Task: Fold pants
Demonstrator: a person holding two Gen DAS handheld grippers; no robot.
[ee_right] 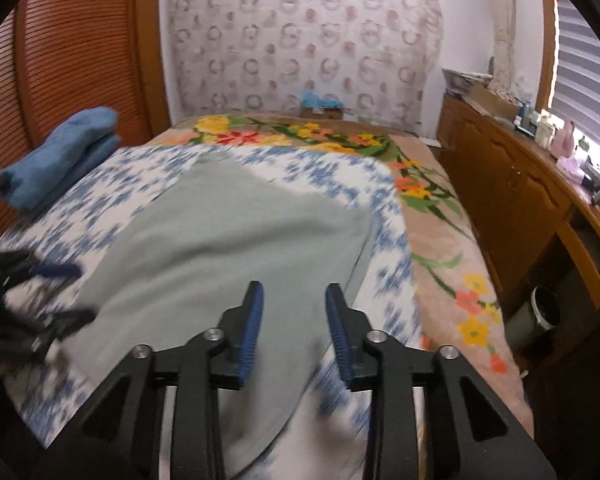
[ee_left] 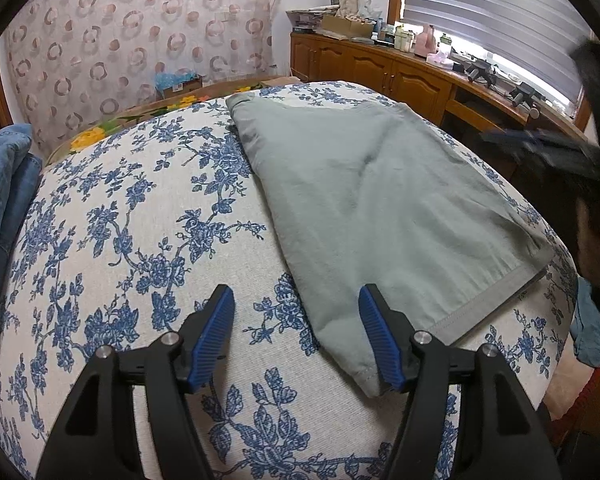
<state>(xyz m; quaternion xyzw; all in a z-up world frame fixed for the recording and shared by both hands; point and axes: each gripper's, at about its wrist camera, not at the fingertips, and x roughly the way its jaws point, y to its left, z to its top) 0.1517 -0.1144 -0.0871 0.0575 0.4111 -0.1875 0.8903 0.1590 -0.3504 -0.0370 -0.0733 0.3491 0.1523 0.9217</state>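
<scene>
Grey-green pants [ee_left: 380,200] lie folded flat on a blue-flowered bed cover [ee_left: 120,220], hem toward the near right. My left gripper [ee_left: 296,294] is open just above the cover. The pants' near corner [ee_left: 352,352] lies against the inner side of its right finger [ee_left: 380,332], and the pads do not press on it. In the blurred right wrist view, my right gripper [ee_right: 294,288] hangs open above the pants [ee_right: 220,248] near their right edge, holding nothing. The left gripper [ee_right: 52,280] shows at that view's left edge. The right one [ee_left: 540,144] is a dark blur at far right.
A folded denim pile [ee_left: 4,200] [ee_right: 60,152] sits at the cover's left side. A flowered blanket [ee_right: 440,240] lies under the cover. A cluttered wooden cabinet [ee_left: 380,68] [ee_right: 500,184] runs along the window side, with a bin [ee_right: 544,308] below. A blue cloth [ee_left: 588,328] hangs off the bed's right.
</scene>
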